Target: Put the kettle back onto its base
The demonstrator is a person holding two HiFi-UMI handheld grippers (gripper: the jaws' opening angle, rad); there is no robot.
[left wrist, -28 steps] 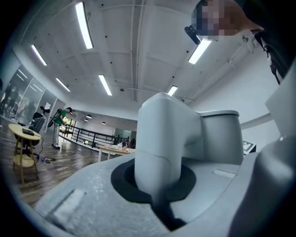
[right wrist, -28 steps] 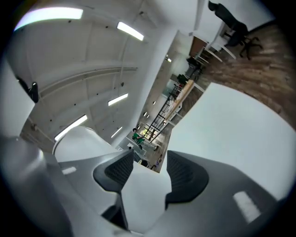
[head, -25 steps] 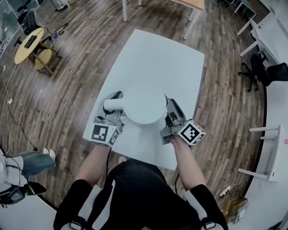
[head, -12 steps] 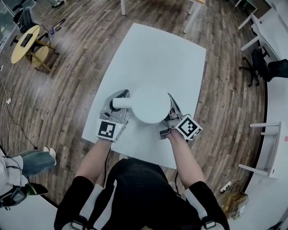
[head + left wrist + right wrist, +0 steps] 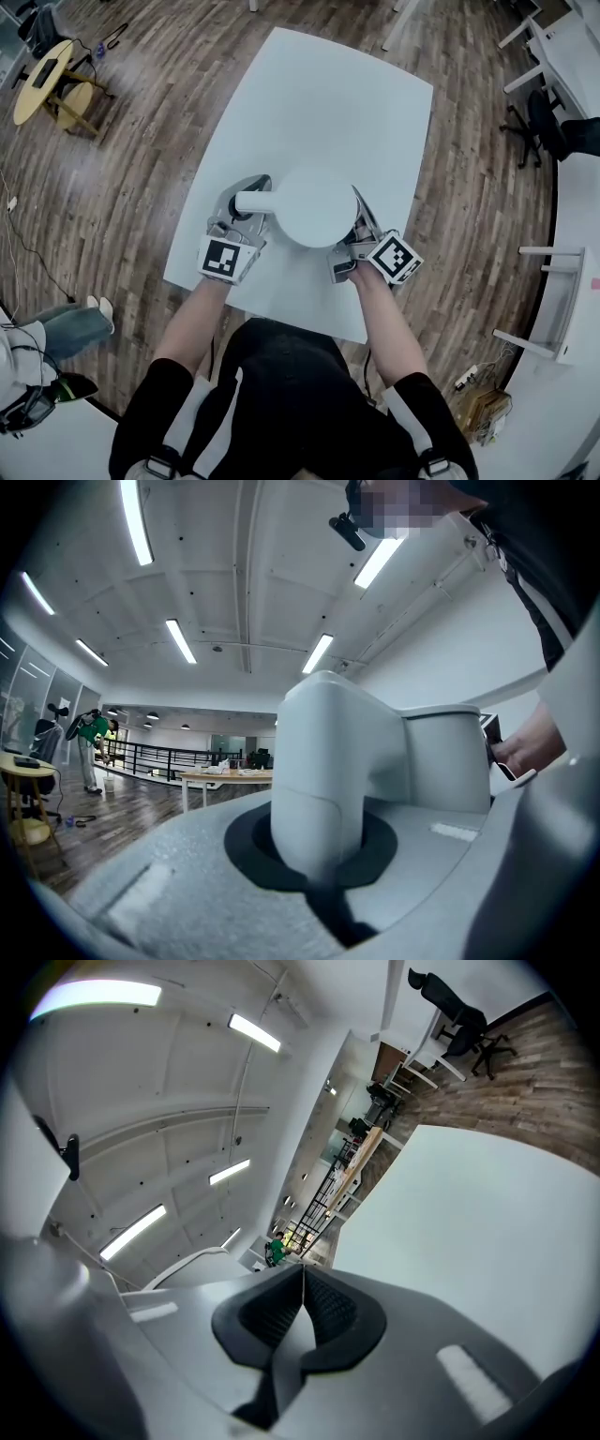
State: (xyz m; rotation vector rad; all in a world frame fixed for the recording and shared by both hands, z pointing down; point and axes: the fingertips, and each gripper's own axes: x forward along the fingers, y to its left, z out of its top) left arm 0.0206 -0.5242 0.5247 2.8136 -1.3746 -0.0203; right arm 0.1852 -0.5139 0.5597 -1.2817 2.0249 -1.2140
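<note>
The white kettle shows from above as a round lid over the white table. Its handle sticks out to the left, and my left gripper is shut on it. In the left gripper view the handle fills the gap between the jaws, with the kettle body behind it. My right gripper lies against the kettle's right side. Its pads meet with nothing between them. No base shows; the kettle hides whatever is under it.
The table's near edge runs just in front of both grippers. A small yellow round table stands far left, and a person's legs are at the left edge. White desks and a black chair line the right side.
The kettle and both grippers have sunk a little toward the table. The right gripper's jaws have closed beside the kettle. The left gripper kept its hold on the handle.
</note>
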